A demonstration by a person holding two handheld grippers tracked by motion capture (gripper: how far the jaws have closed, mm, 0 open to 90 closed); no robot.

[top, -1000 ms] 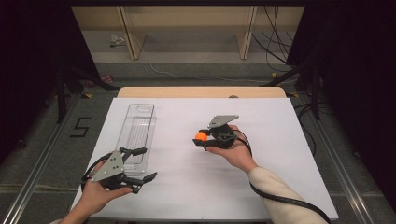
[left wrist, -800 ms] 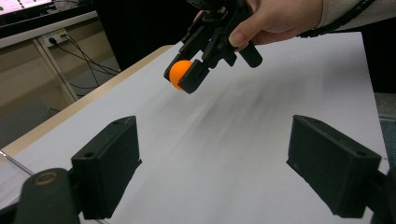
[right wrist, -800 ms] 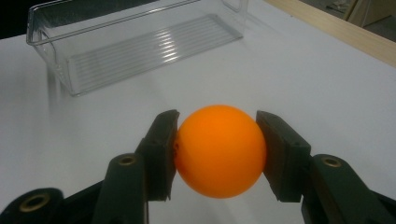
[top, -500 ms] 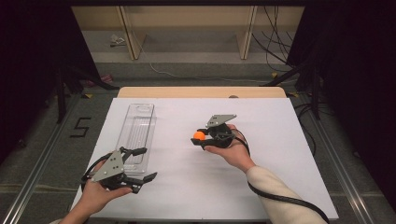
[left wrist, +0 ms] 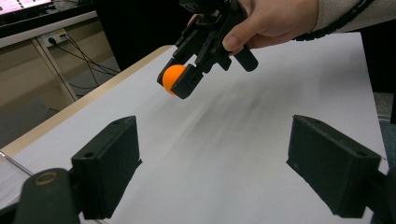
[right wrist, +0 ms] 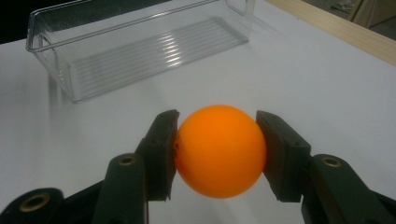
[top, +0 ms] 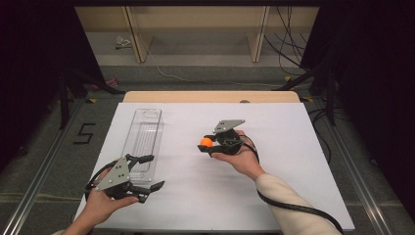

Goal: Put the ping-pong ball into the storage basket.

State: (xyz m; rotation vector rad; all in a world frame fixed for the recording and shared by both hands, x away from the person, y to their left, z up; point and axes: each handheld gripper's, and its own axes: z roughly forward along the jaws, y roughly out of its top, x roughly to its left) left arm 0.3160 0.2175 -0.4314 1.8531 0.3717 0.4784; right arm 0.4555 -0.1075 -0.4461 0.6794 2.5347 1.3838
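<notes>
An orange ball [right wrist: 219, 149] sits squeezed between the two black pads of my right gripper [right wrist: 217, 151], held above the white table. In the high view this right gripper [top: 207, 143] hovers near the table's middle with the orange ball [top: 206, 142] at its tip, pointing left. My left gripper [top: 149, 172] rests near the front left corner, jaws spread wide with nothing between them. From the left gripper view, its pads [left wrist: 109, 170] frame bare table, and the right gripper [left wrist: 180, 79] with the ball [left wrist: 173, 77] hangs beyond them.
A long clear plastic tray [top: 144, 137] lies empty on the left half of the white table [top: 284, 161]; its near end is just beyond the left gripper. The same tray [right wrist: 140, 42] lies ahead of the held ball. A wooden strip [top: 210, 96] edges the far side.
</notes>
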